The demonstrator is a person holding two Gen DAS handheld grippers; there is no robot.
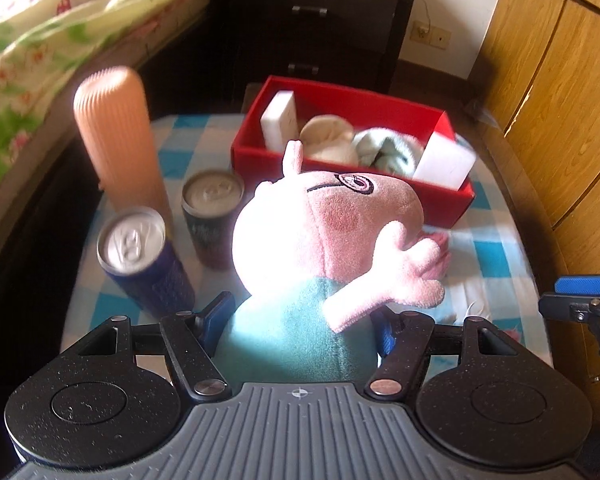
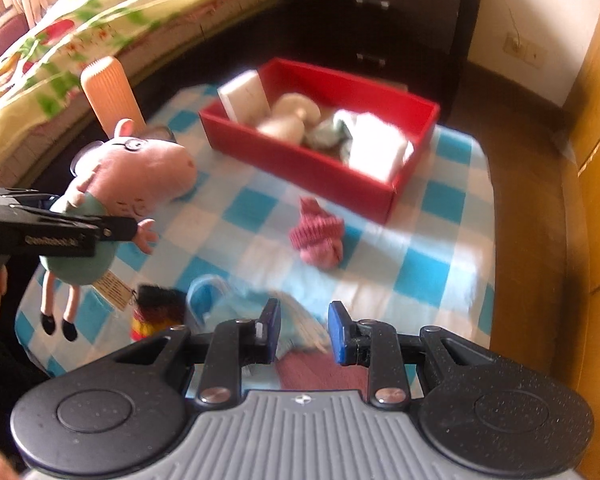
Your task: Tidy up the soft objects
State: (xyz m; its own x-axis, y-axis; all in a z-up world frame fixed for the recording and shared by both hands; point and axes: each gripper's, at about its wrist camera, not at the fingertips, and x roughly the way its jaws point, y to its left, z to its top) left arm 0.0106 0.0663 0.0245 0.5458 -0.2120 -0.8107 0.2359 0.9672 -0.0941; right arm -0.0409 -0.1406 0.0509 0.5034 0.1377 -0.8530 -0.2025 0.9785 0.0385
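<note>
Above checked tablecloth (image 2: 440, 276) beside bed (image 2: 100, 24): left tongs (image 1: 300, 320) clamping plush pig (image 1: 320, 240), right tongs (image 2: 304, 330) apart.

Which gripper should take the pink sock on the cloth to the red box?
Right. The right gripper is open and empty near the pink sock, while the left gripper is shut on the pig plush.

From my seat, the box (image 2: 320, 160) sits at the table's (image 2: 440, 272) far end, towels (image 2: 376, 144) inside. Two cans (image 1: 140, 256) and a tube (image 1: 116, 132) stand left of it. A sock (image 2: 318, 238) lies just before the box.
</note>
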